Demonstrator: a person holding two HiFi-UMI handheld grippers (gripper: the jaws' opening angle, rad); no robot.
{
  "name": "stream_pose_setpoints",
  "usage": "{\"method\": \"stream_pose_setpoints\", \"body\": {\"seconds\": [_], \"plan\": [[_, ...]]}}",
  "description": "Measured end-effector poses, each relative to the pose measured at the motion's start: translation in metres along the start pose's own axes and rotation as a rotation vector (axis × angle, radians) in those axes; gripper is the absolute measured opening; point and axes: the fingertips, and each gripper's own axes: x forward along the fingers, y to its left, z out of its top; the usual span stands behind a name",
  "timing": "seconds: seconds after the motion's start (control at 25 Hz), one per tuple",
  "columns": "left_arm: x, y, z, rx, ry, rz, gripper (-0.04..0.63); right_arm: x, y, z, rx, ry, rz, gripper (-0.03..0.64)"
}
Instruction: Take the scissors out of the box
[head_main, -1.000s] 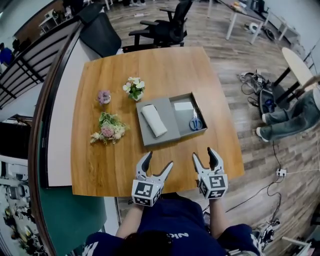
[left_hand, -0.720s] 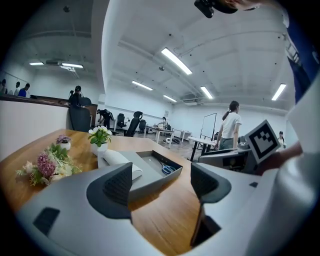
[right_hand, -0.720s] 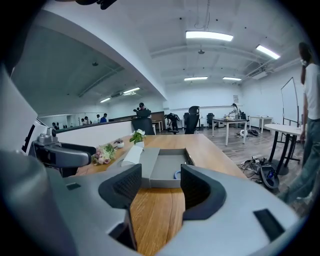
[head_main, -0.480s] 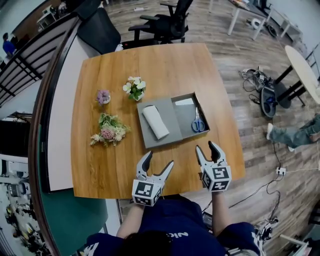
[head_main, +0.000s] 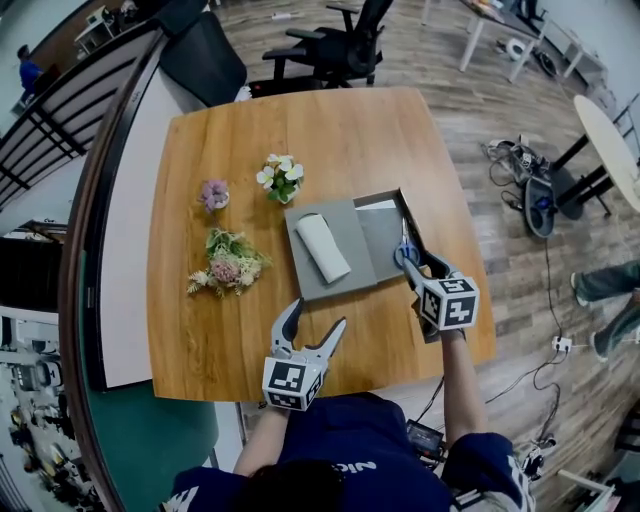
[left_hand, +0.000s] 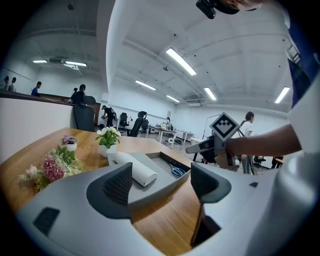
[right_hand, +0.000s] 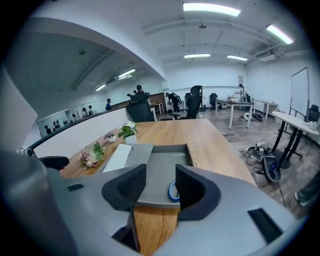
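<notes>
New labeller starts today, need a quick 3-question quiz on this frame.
1. True or false: the scissors lie in the box.
2. What rests on the box's flat grey half? A) a white roll B) a mug C) a book
3. Fill in: the ___ claw is at the box's near edge.

Key:
1. True.
2. A.
3. Right. The right claw has its jaws closing with nothing between the pads yet. The blue scissors handle sits just beyond them.
</notes>
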Motion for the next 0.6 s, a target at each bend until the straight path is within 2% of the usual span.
{"method": "stream_pose_setpoints", "body": {"seconds": [0.2, 0.36, 0.48, 0.6], "plan": [[-0.003, 0.014, 0.004, -0.017, -0.026, 0.034, 0.364, 0.033, -0.014, -0.009, 0.032, 0.143, 0.019, 0.175], [-0.003, 0.023, 0.005, -0.034, -0.036, 0.050, 0.364, 0.055, -0.023, -0.022, 0.102, 0.250, 0.043, 0.172], [-0.004, 0.025, 0.006, -0.032, -0.038, 0.061, 0.364, 0.067, -0.032, -0.043, 0.121, 0.351, 0.036, 0.172], [-0.007, 0.029, 0.007, -0.031, -0.037, 0.074, 0.364, 0.074, -0.042, -0.050, 0.121, 0.400, 0.014, 0.172]]}}
